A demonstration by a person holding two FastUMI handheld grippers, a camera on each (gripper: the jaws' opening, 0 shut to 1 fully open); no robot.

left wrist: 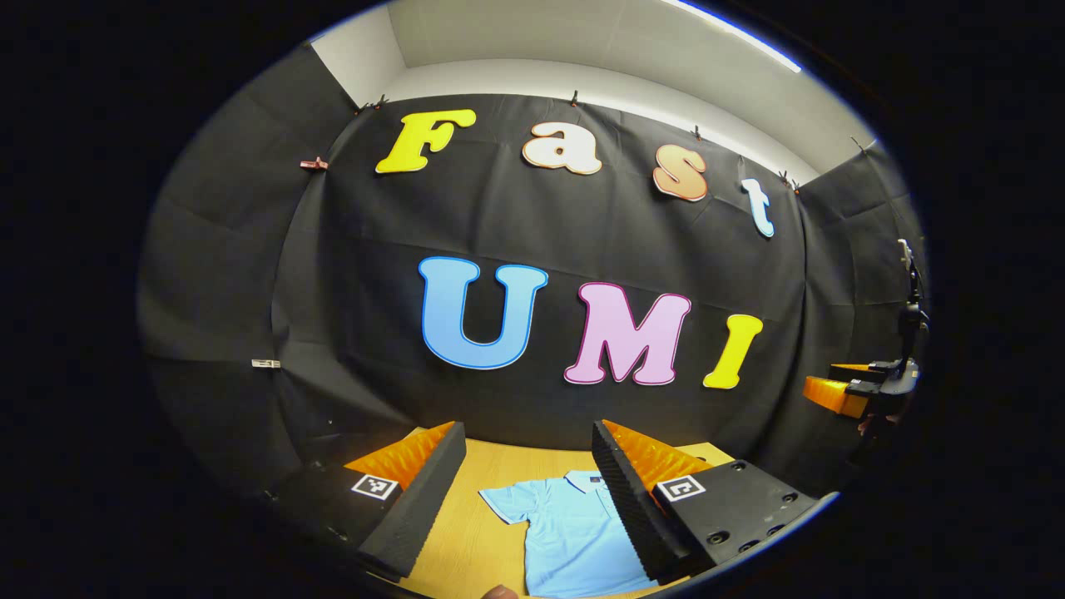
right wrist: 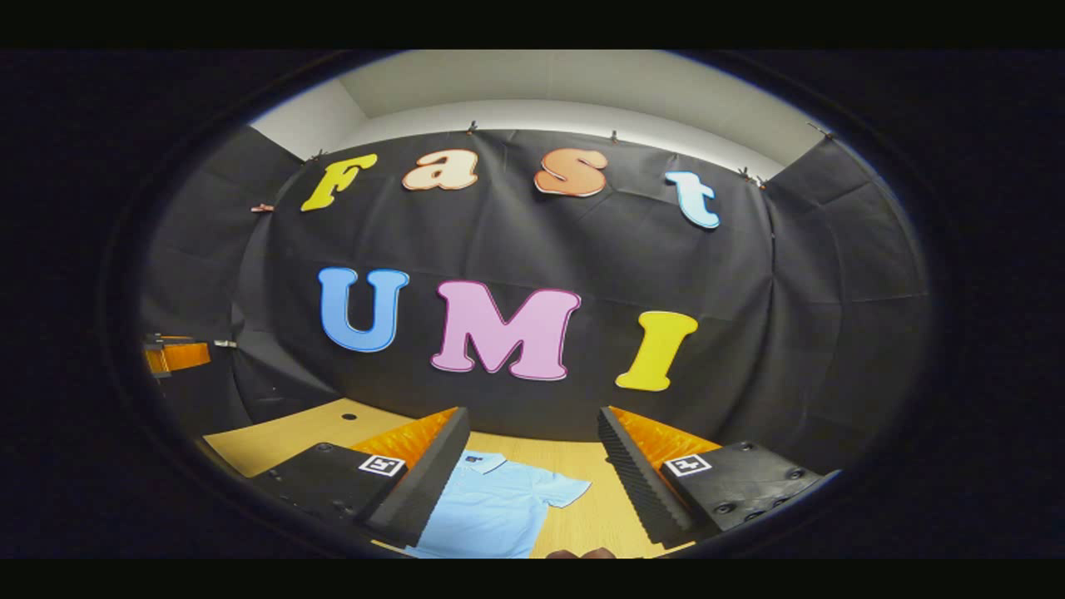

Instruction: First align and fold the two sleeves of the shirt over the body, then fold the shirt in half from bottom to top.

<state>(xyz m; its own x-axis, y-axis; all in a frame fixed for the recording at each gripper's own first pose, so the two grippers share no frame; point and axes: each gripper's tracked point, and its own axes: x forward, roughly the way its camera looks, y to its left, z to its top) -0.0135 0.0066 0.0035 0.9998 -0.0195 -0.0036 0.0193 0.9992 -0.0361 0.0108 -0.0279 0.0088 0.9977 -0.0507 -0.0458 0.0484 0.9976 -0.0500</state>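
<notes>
Shirt (left wrist: 574,532) flat on table (left wrist: 466,532), below open left gripper (left wrist: 528,491), untouched

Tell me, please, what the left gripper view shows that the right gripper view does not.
Left gripper view: the sleeve spread leftwards, and the right gripper far off at the right edge. Right gripper view: the sleeve spread rightwards, a dark hole in the table, the left gripper at the left edge. Both: the light blue shirt lying flat, beyond open fingers.
</notes>
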